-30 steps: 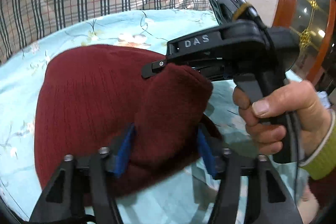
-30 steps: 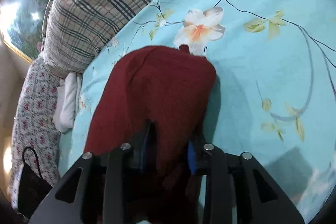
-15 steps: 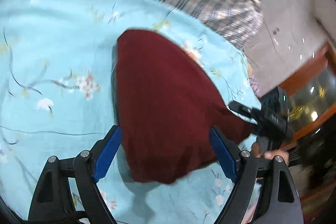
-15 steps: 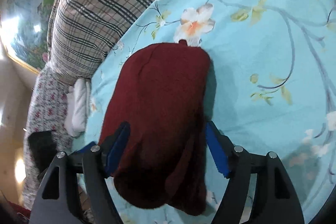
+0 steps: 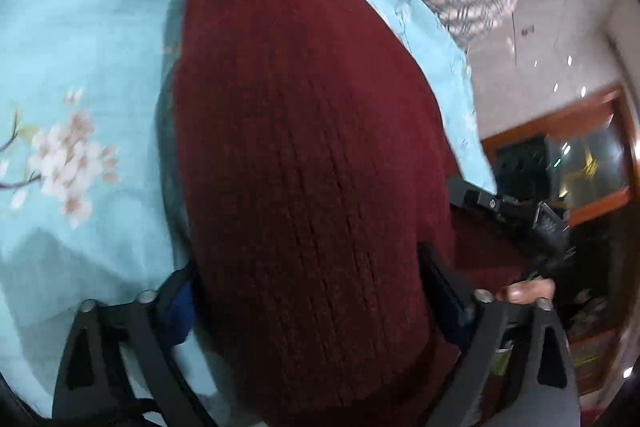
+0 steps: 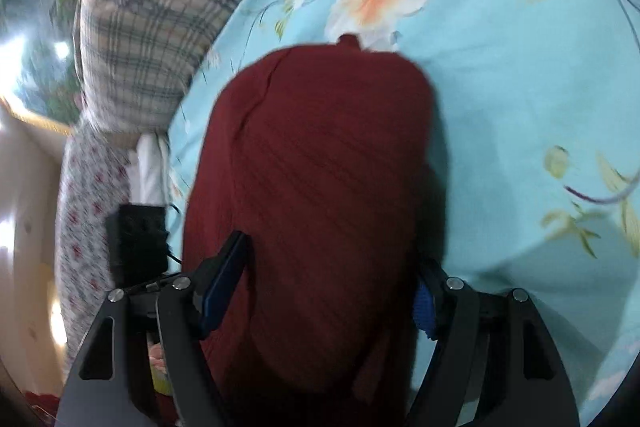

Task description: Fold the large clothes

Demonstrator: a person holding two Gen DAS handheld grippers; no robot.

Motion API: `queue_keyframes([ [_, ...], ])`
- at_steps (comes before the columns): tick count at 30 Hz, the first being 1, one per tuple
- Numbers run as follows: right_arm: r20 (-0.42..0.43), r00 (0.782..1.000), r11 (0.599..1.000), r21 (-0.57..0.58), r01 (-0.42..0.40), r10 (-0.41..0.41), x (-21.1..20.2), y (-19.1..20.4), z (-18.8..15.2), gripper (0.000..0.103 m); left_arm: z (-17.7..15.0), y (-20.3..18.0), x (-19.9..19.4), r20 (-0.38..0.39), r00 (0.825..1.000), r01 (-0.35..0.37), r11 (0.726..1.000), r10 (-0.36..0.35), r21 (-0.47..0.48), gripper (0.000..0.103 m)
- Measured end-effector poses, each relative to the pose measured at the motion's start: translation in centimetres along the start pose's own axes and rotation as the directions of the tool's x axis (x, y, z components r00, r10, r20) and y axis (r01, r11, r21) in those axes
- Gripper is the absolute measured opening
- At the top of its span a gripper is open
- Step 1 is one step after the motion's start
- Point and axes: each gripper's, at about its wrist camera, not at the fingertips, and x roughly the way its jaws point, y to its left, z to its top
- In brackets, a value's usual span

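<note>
Folded dark-red ribbed knit sweater point(image 6: 320, 187) lies lengthwise near-to-far on floral light-blue bedsheet point(image 6: 520, 67). Left gripper point(image 5: 316, 303) and right gripper point(image 6: 320, 291) have just spread wide, straddling it without pinching.

Folded sweater point(image 6: 320, 187) lying on the bedsheet point(image 6: 520, 107), plaid pillow point(image 6: 160, 7) far left behind it — gripper fingers flanking its near end, left and right.

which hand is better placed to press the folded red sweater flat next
Probably left: its tongs straddle the sweater lengthwise, facing its whole top. The right tongs also straddle it, open, but nearer one edge.
</note>
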Motion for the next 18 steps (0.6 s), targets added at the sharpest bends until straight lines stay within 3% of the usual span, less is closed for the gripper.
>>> queue_keyframes([
  [2,-0.017,1.000,1.000,-0.006,0.007,-0.007,0.7,0.4,-0.2,0.047,-0.2,-0.2,-0.2,0.027,1.000,-0.002,1.000,0.001,0.012,0.078],
  [4,-0.009,0.999,0.999,0.017,-0.032,0.032,0.6,0.1,-0.4,0.038,-0.9,-0.2,-1.3,0.065,0.998,0.015,1.000,-0.016,0.006,0.069],
  [6,0.018,0.999,0.999,-0.010,-0.030,0.031,-0.1,1.1,-1.2,0.036,-1.5,-0.7,-2.7,0.092,0.996,0.003,1.000,-0.005,0.022,0.059],
  [10,0.044,0.997,0.995,-0.080,-0.057,0.061,-0.7,5.1,-3.2,0.033,-3.8,-1.4,-7.1,0.149,0.988,-0.039,0.998,0.031,0.047,0.054],
  [14,-0.002,0.990,0.979,-0.154,-0.136,0.138,1.1,9.2,-5.7,0.033,-7.1,0.0,-13.6,0.206,0.976,-0.081,0.996,0.075,0.022,0.054],
  [18,-0.091,0.971,0.949,-0.207,-0.237,0.223,5.3,13.0,-8.5,0.033,-10.6,2.6,-19.0,0.229,0.960,-0.159,0.987,0.163,-0.037,0.054],
])
